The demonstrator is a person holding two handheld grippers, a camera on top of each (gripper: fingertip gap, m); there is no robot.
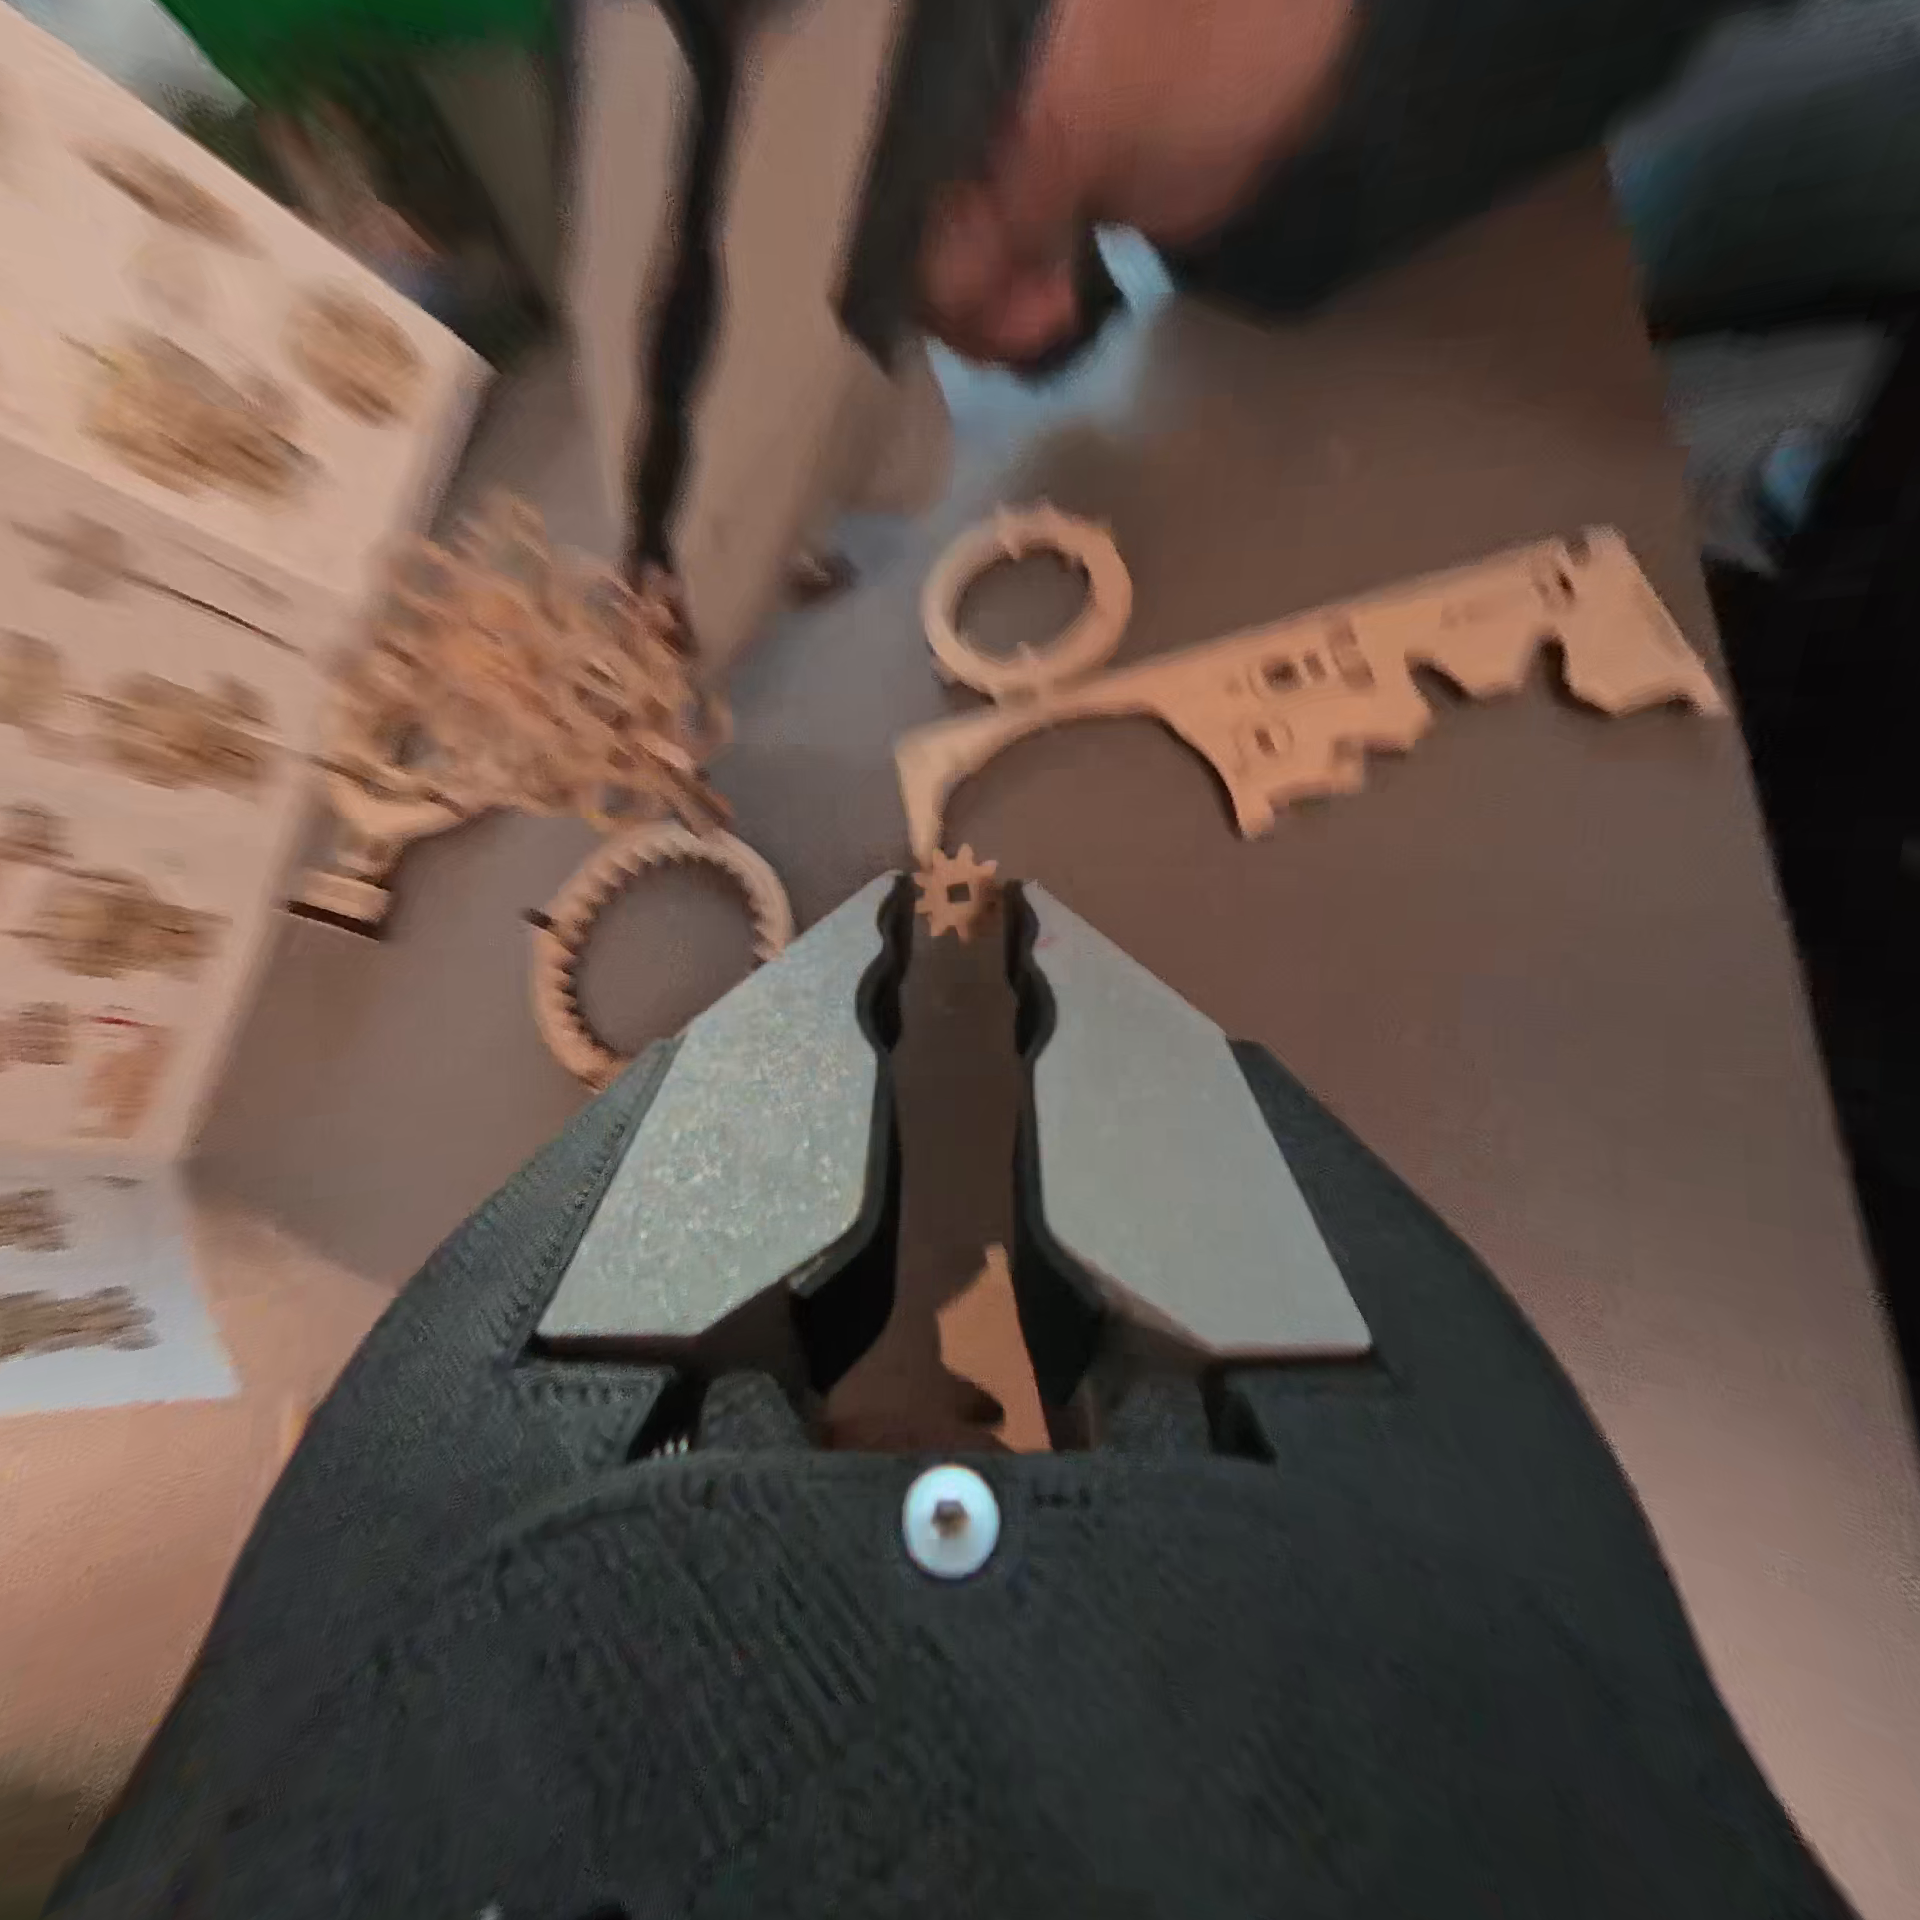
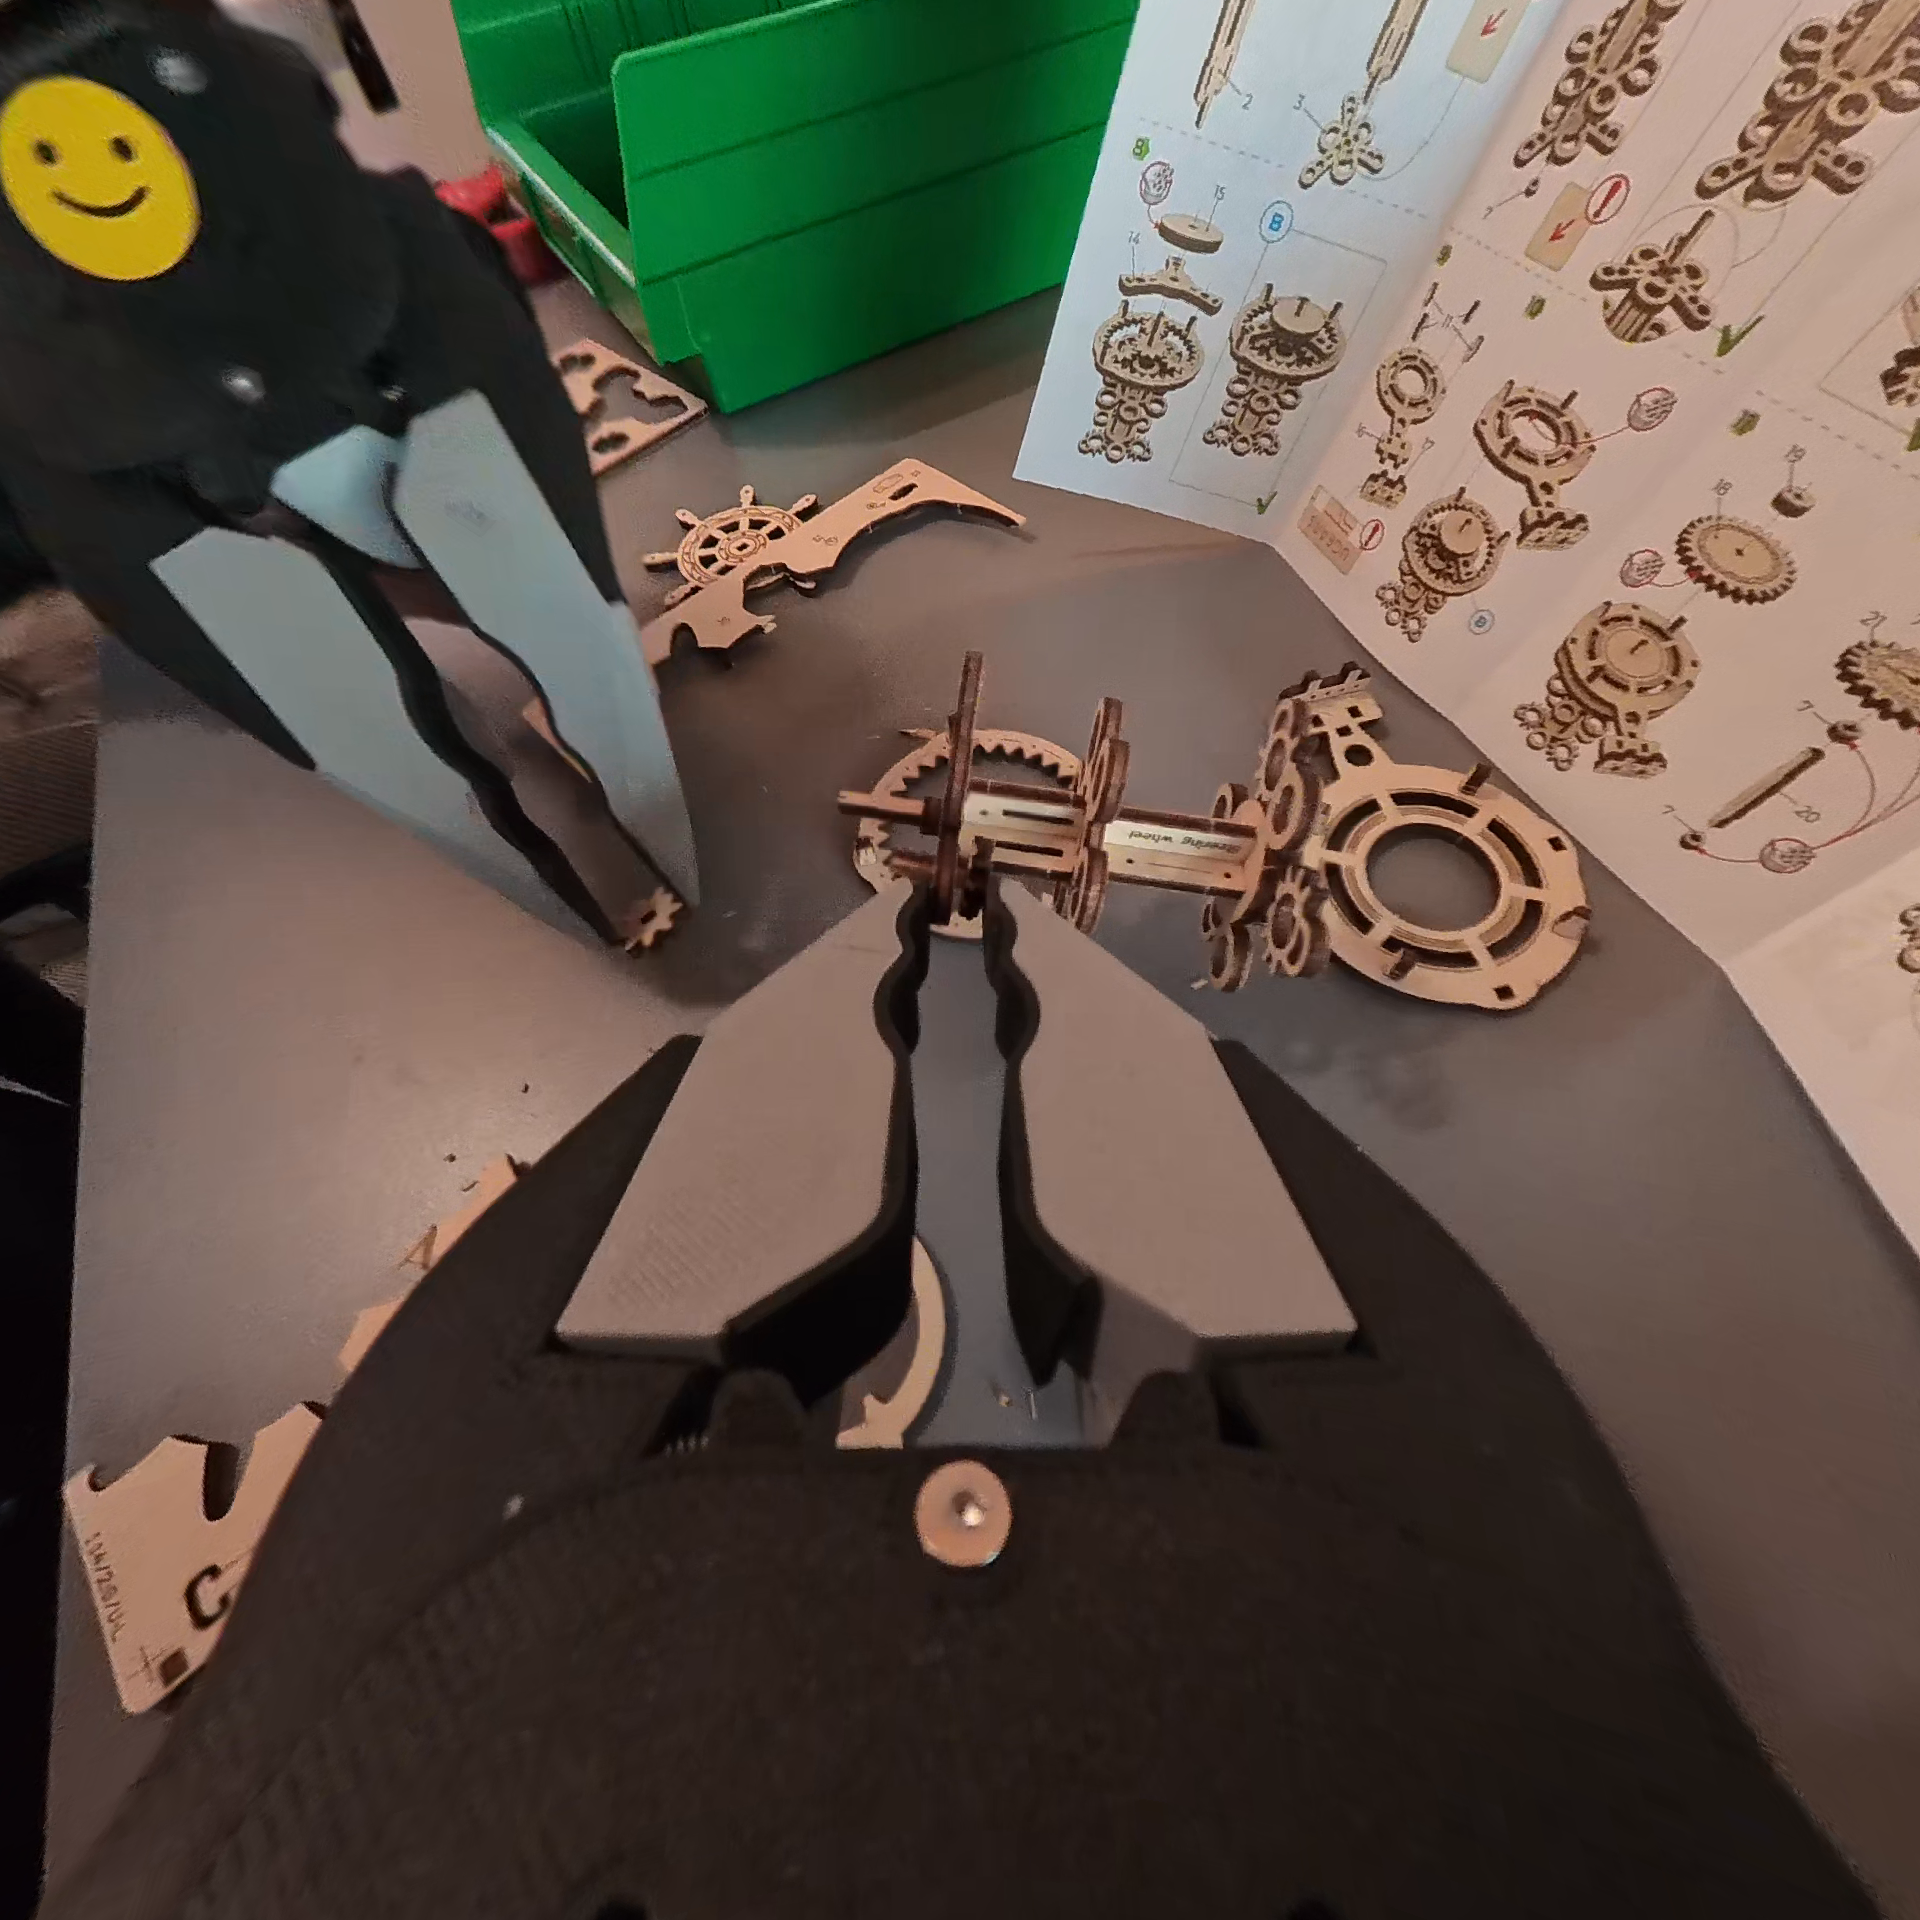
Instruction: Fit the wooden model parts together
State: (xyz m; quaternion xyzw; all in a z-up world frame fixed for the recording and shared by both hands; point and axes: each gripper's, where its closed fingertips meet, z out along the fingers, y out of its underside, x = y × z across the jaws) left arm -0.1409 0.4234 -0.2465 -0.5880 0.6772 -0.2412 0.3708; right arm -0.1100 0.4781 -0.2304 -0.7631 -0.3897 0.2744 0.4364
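My left gripper (image 1: 958,891) is shut on a small wooden gear (image 1: 954,902), held at its fingertips just above the grey table. It also shows in the right wrist view (image 2: 646,914), at the left, with the gear (image 2: 657,923) near the table. My right gripper (image 2: 951,902) is shut on the near end of a wooden assembly (image 2: 1174,842): discs and gears on a shaft, with a round slotted base at the right. The assembly lies on its side over a toothed ring (image 2: 914,774). In the left wrist view the assembly (image 1: 520,665) is blurred.
A green bin (image 2: 831,187) stands at the back. An illustrated instruction sheet (image 2: 1558,416) stands along the right. Wooden offcut sheets (image 2: 790,561) (image 2: 177,1548) (image 1: 1330,686) and two rings (image 1: 1023,603) (image 1: 655,935) lie on the table (image 2: 312,1039). A person's arm (image 1: 1247,135) leans in.
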